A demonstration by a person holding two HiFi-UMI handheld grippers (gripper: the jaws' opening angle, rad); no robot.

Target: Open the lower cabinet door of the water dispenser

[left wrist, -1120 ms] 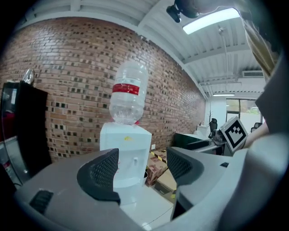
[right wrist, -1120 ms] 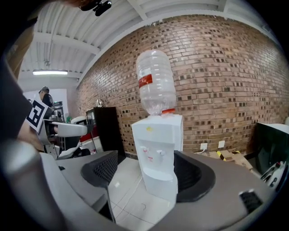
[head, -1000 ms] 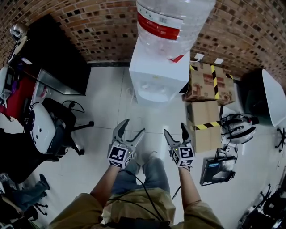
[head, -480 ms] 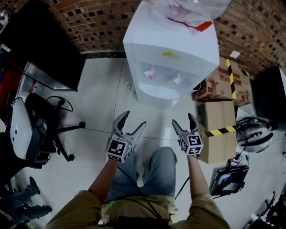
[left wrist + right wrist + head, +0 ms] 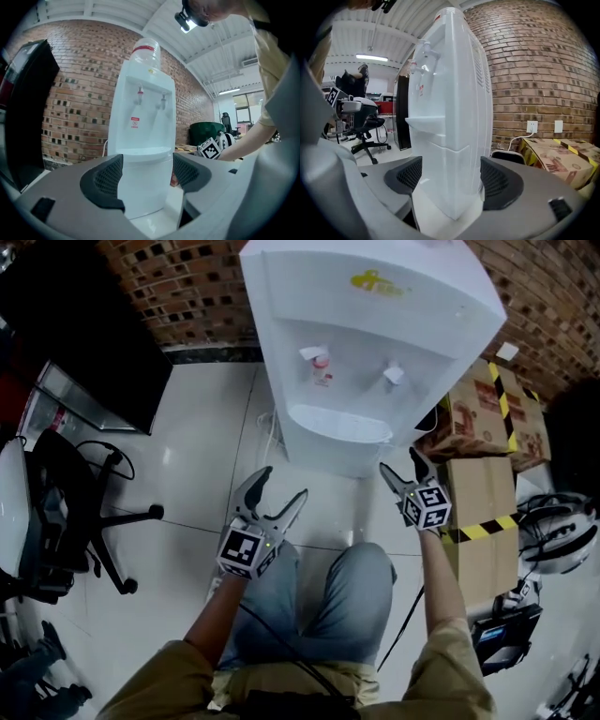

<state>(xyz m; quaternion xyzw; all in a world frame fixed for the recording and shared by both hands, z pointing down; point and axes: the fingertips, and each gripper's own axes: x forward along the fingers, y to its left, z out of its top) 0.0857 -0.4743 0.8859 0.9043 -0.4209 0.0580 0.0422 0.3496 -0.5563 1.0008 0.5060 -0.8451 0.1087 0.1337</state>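
Facing the white plastic water dispenser (image 5: 366, 343) at the brick wall (image 5: 187, 296), left gripper (image 5: 283, 482) and right gripper (image 5: 399, 462) gape empty; best pinch the white lower cabinet door (image 5: 140, 187) by its edge, under the drip tray (image 5: 337, 423).

**Both Claws Held Wide and Empty**

The person's left grey two-jaw gripper (image 5: 283, 484) pointed forward, its dark ribbed pads (image 5: 108, 176) spread wide with nothing clamped between them. The right grey two-jaw gripper (image 5: 401, 463) was held level with it, off to that claw's right, its jaws equally wide and gripping nothing. Behind each claw sat its marker cube, and the bare left forearm (image 5: 211, 615) and right forearm (image 5: 436, 587) ran back toward tan sleeves.
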